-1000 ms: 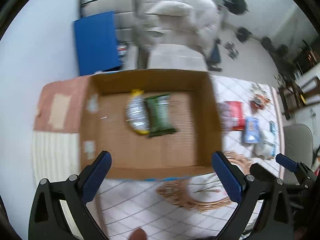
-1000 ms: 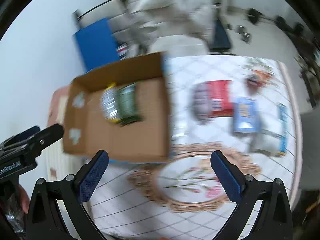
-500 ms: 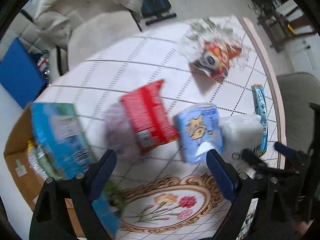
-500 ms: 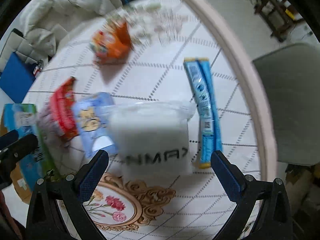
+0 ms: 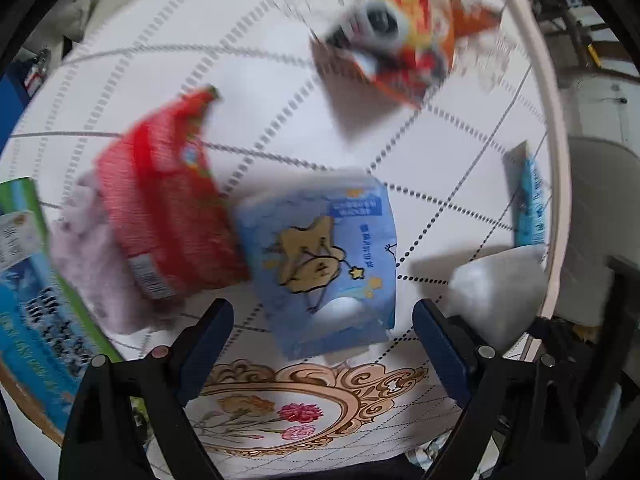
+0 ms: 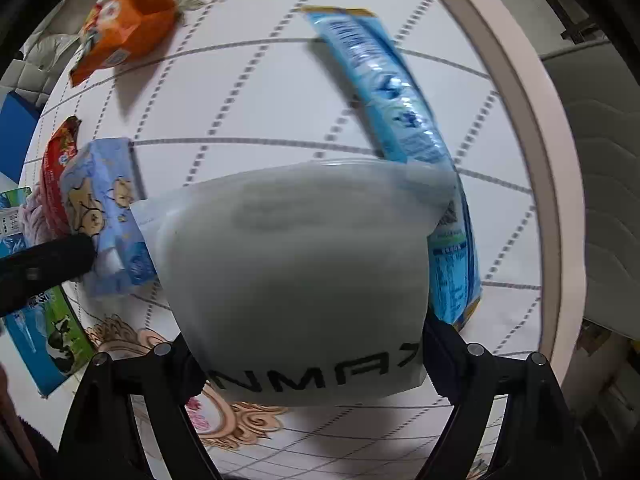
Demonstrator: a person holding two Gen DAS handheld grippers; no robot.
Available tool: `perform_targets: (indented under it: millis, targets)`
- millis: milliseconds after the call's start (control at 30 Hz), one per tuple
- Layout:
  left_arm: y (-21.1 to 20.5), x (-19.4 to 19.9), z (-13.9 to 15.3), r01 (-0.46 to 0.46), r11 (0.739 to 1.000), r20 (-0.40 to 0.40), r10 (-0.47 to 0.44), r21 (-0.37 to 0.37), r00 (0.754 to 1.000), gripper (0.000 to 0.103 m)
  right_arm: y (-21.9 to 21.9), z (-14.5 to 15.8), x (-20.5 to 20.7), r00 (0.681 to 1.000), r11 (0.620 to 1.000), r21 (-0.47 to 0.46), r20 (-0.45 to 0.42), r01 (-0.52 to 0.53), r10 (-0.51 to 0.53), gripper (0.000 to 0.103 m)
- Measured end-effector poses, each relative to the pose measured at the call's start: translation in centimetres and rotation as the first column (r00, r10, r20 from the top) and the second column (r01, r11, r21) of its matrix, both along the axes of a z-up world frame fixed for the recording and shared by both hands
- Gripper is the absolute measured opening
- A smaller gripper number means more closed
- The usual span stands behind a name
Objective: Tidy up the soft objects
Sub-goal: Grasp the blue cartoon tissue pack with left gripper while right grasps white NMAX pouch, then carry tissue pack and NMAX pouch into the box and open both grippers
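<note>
My left gripper (image 5: pixel 322 344) is open just above a light blue tissue pack with a cartoon print (image 5: pixel 320 256). A red packet (image 5: pixel 164 208) lies left of it, partly over a pale purple cloth (image 5: pixel 88 276). My right gripper (image 6: pixel 308 356) is open with its fingers on either side of a frosted white pouch with black letters (image 6: pixel 296 280); whether they touch it I cannot tell. The same pouch shows in the left wrist view (image 5: pixel 496 296). The tissue pack also shows in the right wrist view (image 6: pixel 104 216).
An orange snack bag (image 5: pixel 404 44) lies at the far side of the round white table (image 5: pixel 280 80). A long blue sachet strip (image 6: pixel 396 128) lies behind the pouch near the table's pink rim (image 6: pixel 532 128). A blue-green carton (image 5: pixel 36 300) stands at the left.
Both grippers have moved from over the cardboard box to the right and down toward the table. The tissue pack and the white pouch now fill the views.
</note>
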State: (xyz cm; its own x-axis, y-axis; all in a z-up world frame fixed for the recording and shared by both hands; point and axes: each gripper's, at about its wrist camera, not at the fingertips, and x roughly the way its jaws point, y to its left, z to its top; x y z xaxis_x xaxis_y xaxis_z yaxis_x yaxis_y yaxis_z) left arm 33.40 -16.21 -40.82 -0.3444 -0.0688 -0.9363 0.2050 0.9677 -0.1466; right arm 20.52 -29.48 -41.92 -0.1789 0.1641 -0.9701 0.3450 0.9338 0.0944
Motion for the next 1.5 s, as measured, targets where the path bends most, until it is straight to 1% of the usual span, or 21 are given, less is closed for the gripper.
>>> perform_targets:
  millis: [133, 233, 300, 367, 433, 467, 533, 700, 833, 900, 933, 1000, 1033, 1067, 1100, 1133, 1233, 1333, 1367, 1400, 1500]
  targets:
    - [-0.9, 0.0, -2.2, -0.005, 0.999, -0.033, 0.007, 0.040, 0.999, 0.092, -0.9, -0.4, -0.4, 1.000, 1.000, 0.012, -0.011, -0.001, 0.002, 0.089]
    - [-1.3, 0.0, -2.8, -0.020, 0.997, -0.014, 0.021, 0.075, 1.000, 0.091, -1.2, -1.1, 0.0, 1.000, 1.000, 0.003, -0.018, -0.013, 0.013, 0.089]
    - [-1.7, -0.2, -2.4, -0.010, 0.995, 0.028, 0.007, 0.095, 1.000, 0.081, -1.4, -1.5, -0.1, 1.000, 1.000, -0.004, -0.026, -0.014, 0.013, 0.089]
    - [-2.1, -0.6, -1.8, 0.025, 0.991, 0.069, -0.034, 0.129, 0.997, 0.060, -1.3, -1.5, -0.3, 1.000, 1.000, -0.014, -0.024, -0.015, 0.014, 0.087]
    - [-2.2, -1.0, -1.1, 0.032, 0.993, 0.089, -0.043, 0.117, 0.995, 0.045, -1.4, -1.4, -0.7, 1.000, 1.000, -0.015, -0.020, -0.010, 0.009, 0.083]
    - [-2.2, -1.2, -0.8, 0.030, 0.993, 0.097, -0.042, 0.116, 0.994, 0.040, -1.4, -1.2, -1.0, 1.000, 1.000, -0.016, -0.016, -0.008, 0.007, 0.082]
    - [-2.0, -1.8, 0.0, 0.027, 0.993, 0.118, -0.041, 0.113, 0.992, 0.038, -0.7, -0.9, -0.2, 1.000, 1.000, -0.018, -0.014, -0.008, 0.008, 0.079]
    - [-1.3, -3.4, 3.0, 0.011, 0.998, 0.168, -0.021, 0.065, 0.986, 0.037, -0.3, 1.3, -1.6, 1.000, 1.000, -0.010, 0.020, -0.014, 0.014, 0.078]
    - [0.6, -5.1, 7.1, -0.010, 1.000, 0.217, 0.011, -0.002, 0.976, 0.037, 1.0, 4.5, -2.1, 0.997, 1.000, 0.003, 0.076, -0.028, 0.028, 0.078]
    - [2.2, -6.3, 9.9, -0.028, 0.998, 0.246, 0.038, -0.048, 0.969, 0.037, 2.0, 6.8, -2.7, 0.992, 0.999, 0.010, 0.114, -0.046, 0.045, 0.078]
    - [3.4, -6.0, 11.5, -0.034, 0.997, 0.259, 0.049, -0.063, 0.965, 0.037, 3.0, 7.7, -1.7, 0.990, 0.998, 0.012, 0.130, -0.057, 0.055, 0.078]
    - [5.3, -5.9, 14.1, -0.049, 0.995, 0.285, 0.073, -0.091, 0.956, 0.037, 4.5, 9.7, -2.0, 0.983, 0.996, 0.015, 0.164, -0.084, 0.081, 0.078]
    - [7.3, -5.7, 15.8, -0.063, 0.992, 0.300, 0.093, -0.107, 0.949, 0.037, 5.4, 10.7, -1.9, 0.979, 0.995, 0.020, 0.182, -0.099, 0.094, 0.078]
    - [7.8, -5.7, 17.0, -0.074, 0.991, 0.313, 0.106, -0.113, 0.944, 0.037, 6.8, 11.9, -2.0, 0.972, 0.992, 0.029, 0.204, -0.121, 0.113, 0.078]
    - [9.3, -5.6, 18.2, -0.084, 0.990, 0.326, 0.118, -0.116, 0.938, 0.037, 8.9, 12.9, -0.7, 0.968, 0.990, 0.037, 0.218, -0.138, 0.127, 0.078]
    - [12.0, -5.3, 19.1, -0.097, 0.989, 0.345, 0.132, -0.116, 0.929, 0.037, 10.3, 13.7, -0.5, 0.962, 0.987, 0.047, 0.235, -0.157, 0.142, 0.078]
    - [17.7, -5.9, 21.2, -0.148, 0.985, 0.378, 0.170, -0.086, 0.910, 0.037, 16.4, 16.1, -0.1, 0.936, 0.968, 0.079, 0.287, -0.237, 0.206, 0.078]
    - [23.6, -6.8, 21.9, -0.197, 0.980, 0.383, 0.194, -0.034, 0.903, 0.037, 23.1, 17.2, 1.1, 0.905, 0.939, 0.107, 0.322, -0.327, 0.278, 0.078]
    - [25.6, -7.1, 21.8, -0.208, 0.978, 0.378, 0.194, -0.005, 0.905, 0.037, 25.5, 17.3, 1.4, 0.896, 0.928, 0.116, 0.326, -0.354, 0.301, 0.078]
    - [27.9, -7.2, 21.5, -0.223, 0.975, 0.365, 0.201, 0.019, 0.909, 0.037, 28.2, 17.3, 1.8, 0.887, 0.915, 0.126, 0.326, -0.382, 0.325, 0.078]
    - [32.6, -7.5, 19.4, -0.253, 0.965, 0.322, 0.216, 0.075, 0.922, 0.037, 35.2, 16.0, 2.9, 0.874, 0.888, 0.154, 0.313, -0.434, 0.373, 0.078]
